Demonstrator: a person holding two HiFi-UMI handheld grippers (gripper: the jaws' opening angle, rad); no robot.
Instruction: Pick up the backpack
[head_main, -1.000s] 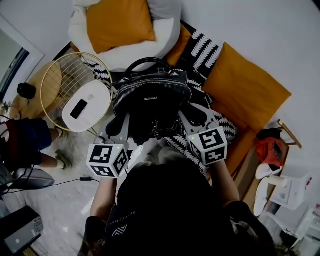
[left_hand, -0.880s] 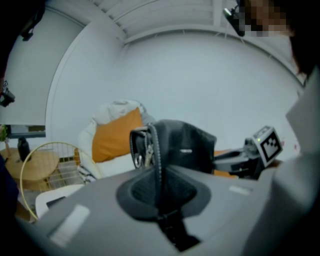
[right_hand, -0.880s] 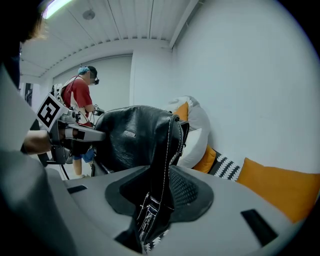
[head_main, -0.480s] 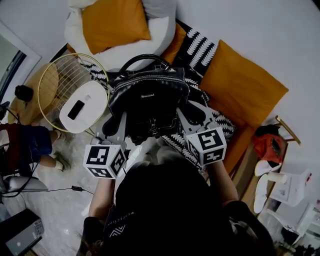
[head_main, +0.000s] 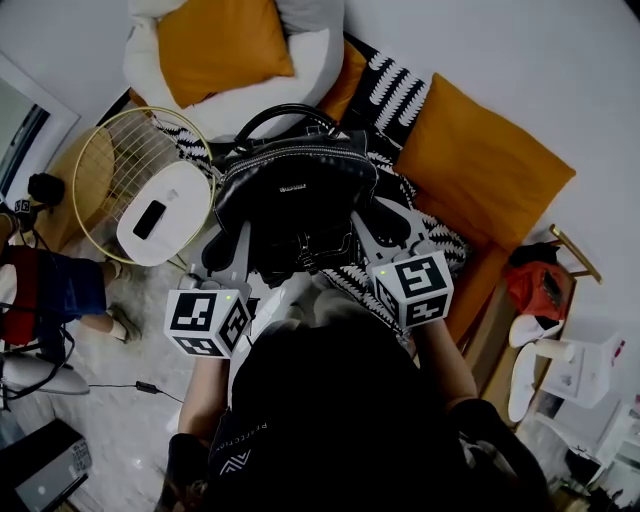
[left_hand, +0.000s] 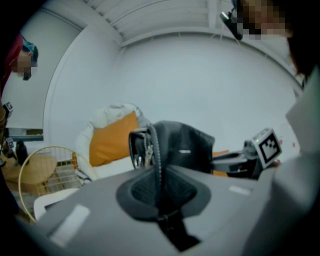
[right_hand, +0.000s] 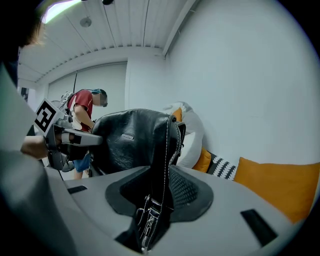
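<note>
At 9 o'clock from the backpack sits a gold wire basket (head_main: 120, 160). The left gripper (head_main: 232, 245), at 8 o'clock of the bag, has its jaws almost pressed together, pinching a thin black strap (left_hand: 159, 172) that runs up to the bag's side. The black leather backpack (head_main: 297, 190) hangs between both grippers, over the patterned sofa cover. At its 4 o'clock, the right gripper (head_main: 375, 225) is clamped, jaws a little wider, on a stitched strap (right_hand: 161, 170) with a buckle. An orange cushion (head_main: 485, 165) lies at 3 o'clock.
</note>
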